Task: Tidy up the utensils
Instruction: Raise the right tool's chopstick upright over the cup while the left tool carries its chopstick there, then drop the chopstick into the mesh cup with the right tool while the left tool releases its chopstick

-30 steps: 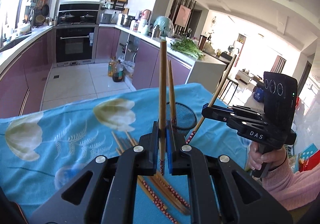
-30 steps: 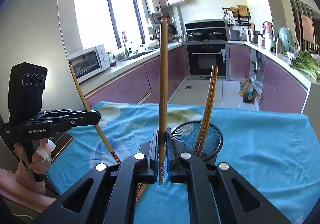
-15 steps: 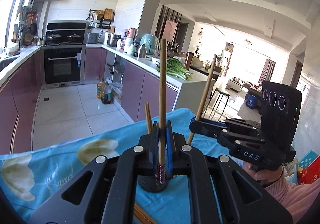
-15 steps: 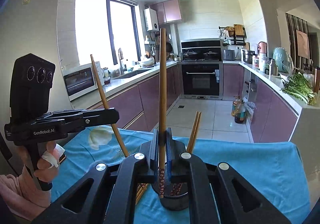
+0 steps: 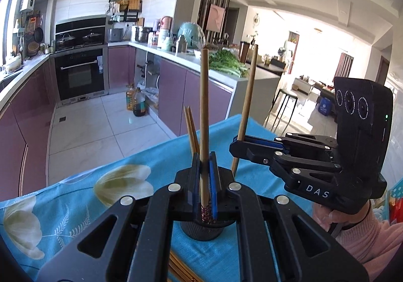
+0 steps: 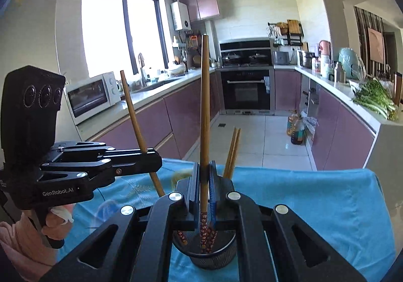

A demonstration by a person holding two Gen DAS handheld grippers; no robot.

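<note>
Left hand-held gripper (image 5: 204,181) is clamped on an upright chopstick (image 5: 203,115), patterned tip over the mesh holder (image 5: 201,231). Right hand-held gripper (image 6: 204,181) likewise pinches its own chopstick (image 6: 204,110), tip inside the holder beside two standing chopsticks (image 6: 233,151). Holder sits on the blue-clothed surface (image 6: 314,201).

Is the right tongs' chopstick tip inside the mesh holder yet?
Yes. The right wrist view shows the chopstick's patterned tip below the mesh holder's rim, with the right tongs clamped on it.

The left gripper (image 5: 204,176) hides most of the mesh holder (image 5: 201,233); loose chopsticks (image 5: 180,270) run off the picture's bottom edge.
</note>
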